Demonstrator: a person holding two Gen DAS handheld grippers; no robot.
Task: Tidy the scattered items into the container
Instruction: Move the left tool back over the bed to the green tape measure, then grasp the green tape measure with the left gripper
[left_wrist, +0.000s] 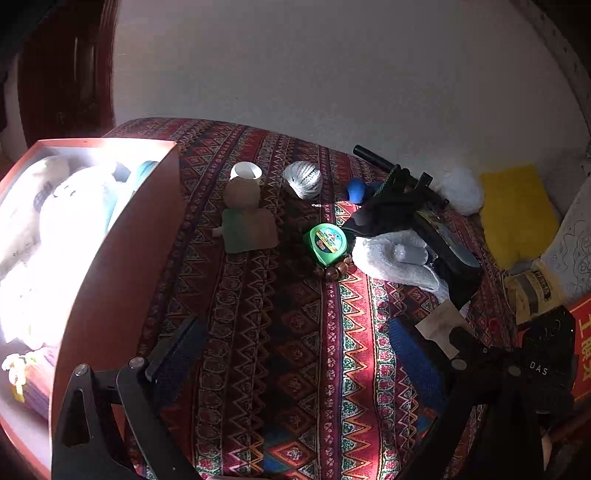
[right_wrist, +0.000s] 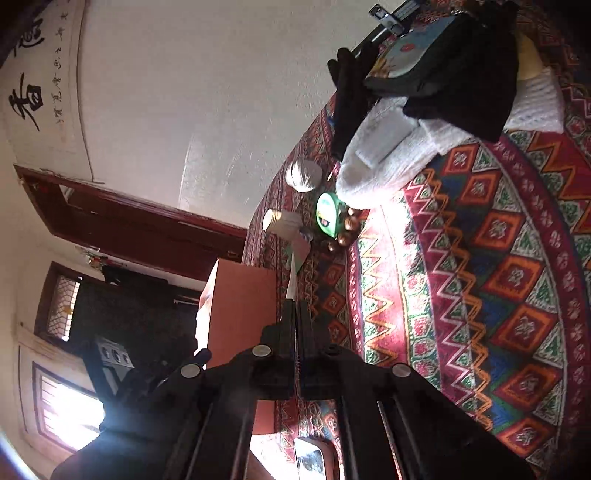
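Left gripper (left_wrist: 295, 354): hovering low over the patterned cloth (left_wrist: 280, 332), fingers spread wide apart, nothing between them.
Right gripper (right_wrist: 297, 314): rolled sideways, fingers pinching together on a thin white card (right_wrist: 291, 280) standing edgewise.
Box (left_wrist: 122, 236): sitting at the left, holding white plush toys (left_wrist: 62, 206).
Scattered items: green tape measure (left_wrist: 327, 243), white sock (left_wrist: 391, 258), cup (left_wrist: 245, 171) and string ball (left_wrist: 303, 179) lying farther out on the cloth, right of the box.

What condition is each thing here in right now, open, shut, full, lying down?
Box: open, soft toys inside.
Left gripper: open, holding nothing.
Right gripper: shut, a thin white strip at its tips.
Paper cup: upright, on the cloth.
Green tape measure: lying flat, outside the box.
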